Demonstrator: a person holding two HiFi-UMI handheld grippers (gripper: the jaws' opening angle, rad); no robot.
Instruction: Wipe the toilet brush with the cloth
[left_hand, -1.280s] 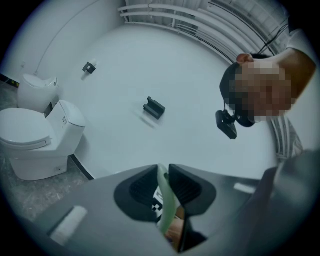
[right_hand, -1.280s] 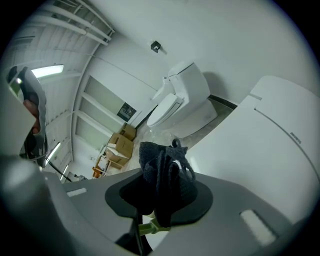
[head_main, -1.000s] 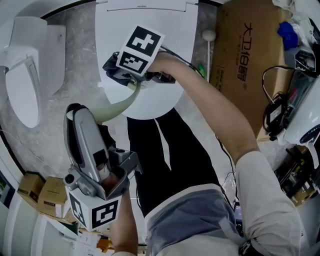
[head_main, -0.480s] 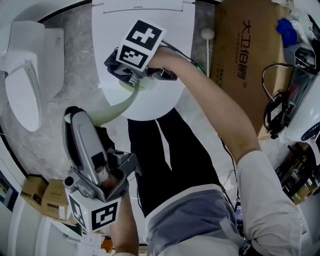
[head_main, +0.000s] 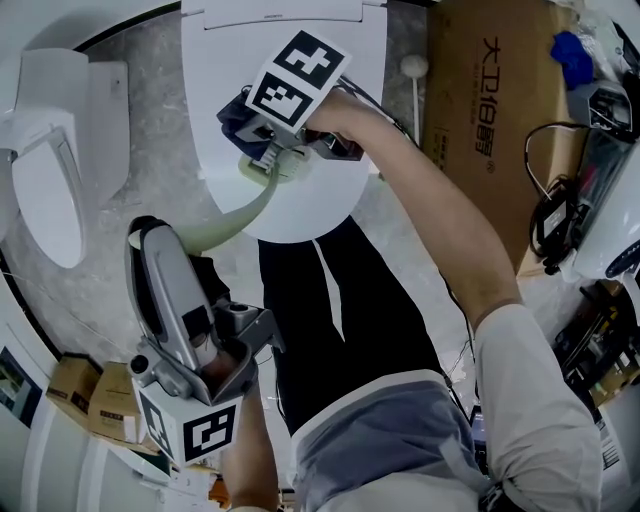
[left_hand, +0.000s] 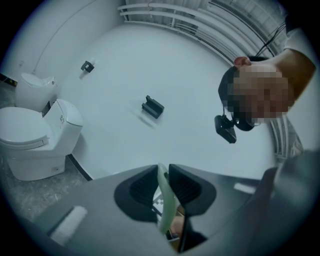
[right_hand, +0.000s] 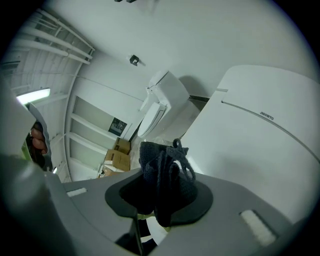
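In the head view a pale green toilet brush (head_main: 238, 216) curves from my left gripper (head_main: 160, 230) up to my right gripper (head_main: 256, 142), over a white toilet lid (head_main: 335, 185). The left gripper is shut on the brush's thin handle (left_hand: 165, 197), which stands between its jaws in the left gripper view. My right gripper is shut on a dark blue cloth (right_hand: 162, 177). It presses the cloth (head_main: 236, 116) against the brush's upper end (head_main: 268, 166). The cloth and the marker cube hide most of the brush head.
A second white toilet (head_main: 45, 190) stands at the left on the grey stone floor. A big cardboard box (head_main: 490, 120) and cables (head_main: 548, 225) fill the right side. A white-knobbed stick (head_main: 416, 72) leans beside the box. Small cartons (head_main: 90, 395) sit at the lower left.
The right gripper with the cloth has slid a little up and to the right along the brush's end. The left gripper and handle have barely shifted.
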